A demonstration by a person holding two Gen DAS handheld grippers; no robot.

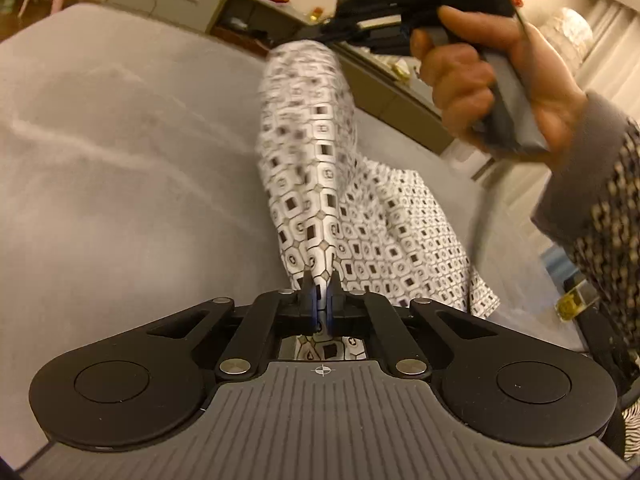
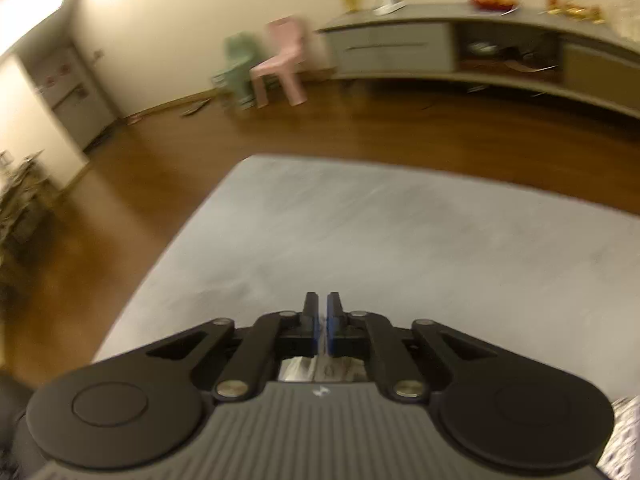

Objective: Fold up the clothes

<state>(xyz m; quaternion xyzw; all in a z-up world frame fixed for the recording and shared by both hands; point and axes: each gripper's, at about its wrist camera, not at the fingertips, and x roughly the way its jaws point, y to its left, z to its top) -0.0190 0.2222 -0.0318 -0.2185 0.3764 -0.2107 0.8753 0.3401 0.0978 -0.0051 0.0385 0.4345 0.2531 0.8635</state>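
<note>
Two tongs: both closed.
left gripper (image 1: 320, 280): pinching the shirt (image 1: 320, 184).
right gripper (image 1: 320, 36): seems clamped on its raised end.
shirt: hangs over the grey mat (image 1: 120, 160), far edge.
risk: thin cloth slips out if pulled taut.

Room: cream walls (image 2: 180, 20); brown wood floor (image 2: 160, 168); grey rug (image 2: 400, 232); long grey sideboard (image 2: 440, 44) bearing a red fruit dish (image 2: 494, 0) (contents blurred); pink chair (image 2: 280, 60), green chair (image 2: 240, 64) beside; warm light.
</note>
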